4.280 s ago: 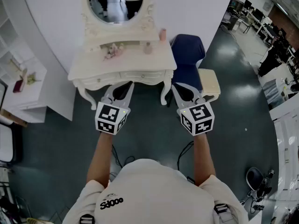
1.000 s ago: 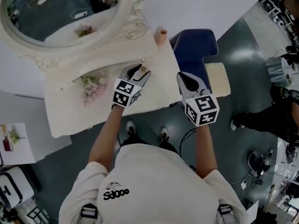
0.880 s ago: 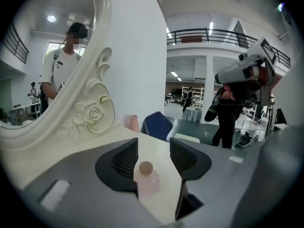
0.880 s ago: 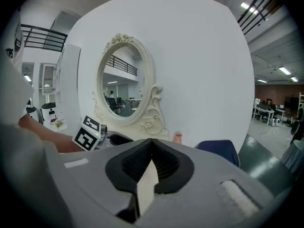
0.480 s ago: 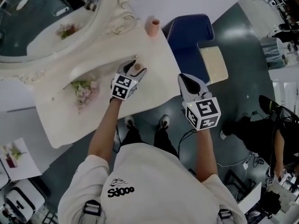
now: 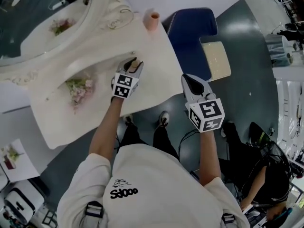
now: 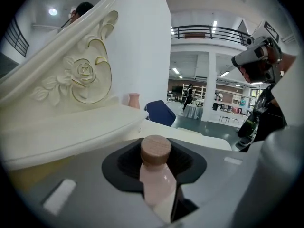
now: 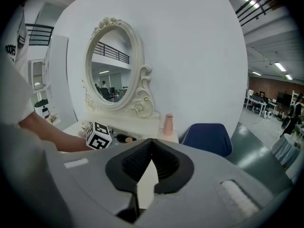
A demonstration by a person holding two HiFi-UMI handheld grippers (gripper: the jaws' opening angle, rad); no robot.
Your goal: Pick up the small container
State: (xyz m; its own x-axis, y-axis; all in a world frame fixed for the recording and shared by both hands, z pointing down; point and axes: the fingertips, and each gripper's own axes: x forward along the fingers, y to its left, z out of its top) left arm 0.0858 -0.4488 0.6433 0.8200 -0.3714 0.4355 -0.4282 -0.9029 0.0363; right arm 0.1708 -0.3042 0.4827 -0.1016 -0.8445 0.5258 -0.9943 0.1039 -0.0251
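Note:
The small container is a pale pink bottle (image 7: 157, 180) with a round wooden cap (image 6: 134, 63), upright on the cream dressing table (image 6: 156, 56). My left gripper (image 6: 132, 66) reaches over the table. Its jaws have just been closing and now press on the bottle's body, with the cap standing up between the black pads (image 7: 124, 163). My right gripper (image 6: 187, 79) hangs off the table's front edge, over the dark floor. It is shut with nothing in it, the two pads (image 8: 164, 163) meeting at the tips.
A pink vase (image 6: 152, 20) stands at the table's back corner, beside the oval mirror's carved frame (image 6: 114, 13). A bunch of pale flowers (image 6: 78, 87) lies to the left of my left hand. A blue chair (image 6: 192, 32) and a cream stool (image 6: 216, 58) stand to the table's right.
My left gripper has come down onto the table and its jaws have closed round the bottle. My right gripper has sunk a little. The head view has swung left.

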